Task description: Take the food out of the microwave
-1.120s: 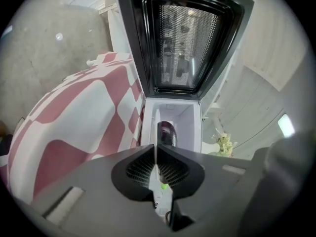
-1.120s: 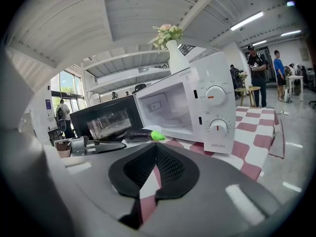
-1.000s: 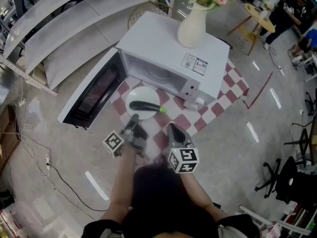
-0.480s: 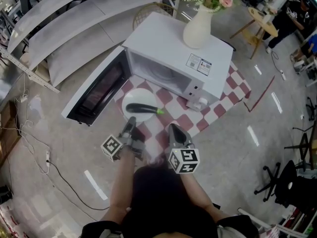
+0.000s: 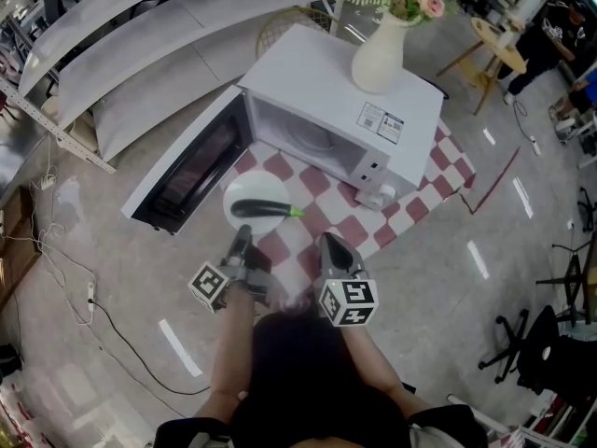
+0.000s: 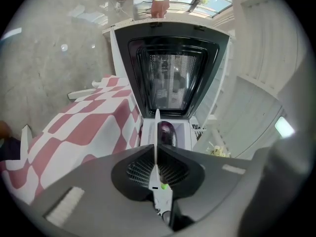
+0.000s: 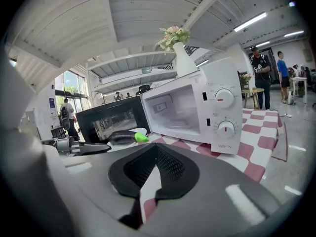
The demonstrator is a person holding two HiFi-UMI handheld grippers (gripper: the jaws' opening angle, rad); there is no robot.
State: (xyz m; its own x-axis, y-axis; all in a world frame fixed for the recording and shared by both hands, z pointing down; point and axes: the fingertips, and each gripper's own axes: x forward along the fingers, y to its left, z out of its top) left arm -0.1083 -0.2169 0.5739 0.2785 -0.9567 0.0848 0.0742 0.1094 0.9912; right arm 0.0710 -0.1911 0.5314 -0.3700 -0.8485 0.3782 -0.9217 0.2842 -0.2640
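Gripping side, left gripper [image 5: 241, 239]: jaws pinched on the near rim of the plate [image 5: 255, 190], which shows edge-on between them in the left gripper view; gripper points level.
Right gripper [image 5: 328, 244]: jaw tips pressed together with nothing between them (only checked cloth shows through the gap behind the tips); it hangs just right of the plate, not touching it.
Marker cubes: one on each gripper, nearest the person's body.
Plate: white, round, outside the oven, in front of the open cavity and beside the swung-out door; whether it rests on the cloth or is lifted off it cannot be told.
Eggplant [image 5: 262, 208]: dark purple, lying across the plate, green stem end toward the right gripper's side.
Tablecloth [image 5: 422, 197]: red-and-white checks, under the microwave and hanging over the table edge.
Microwave door [image 5: 187, 171]: fully open to the left, dark window panel facing up and out.
Microwave [image 5: 326, 82]: white, cavity bare apart from the turntable, two dials on the right front panel.
Vase [image 5: 378, 59]: white, standing on the microwave's top, pink flowers in it.
Background: grey floor, people standing far off to the right.
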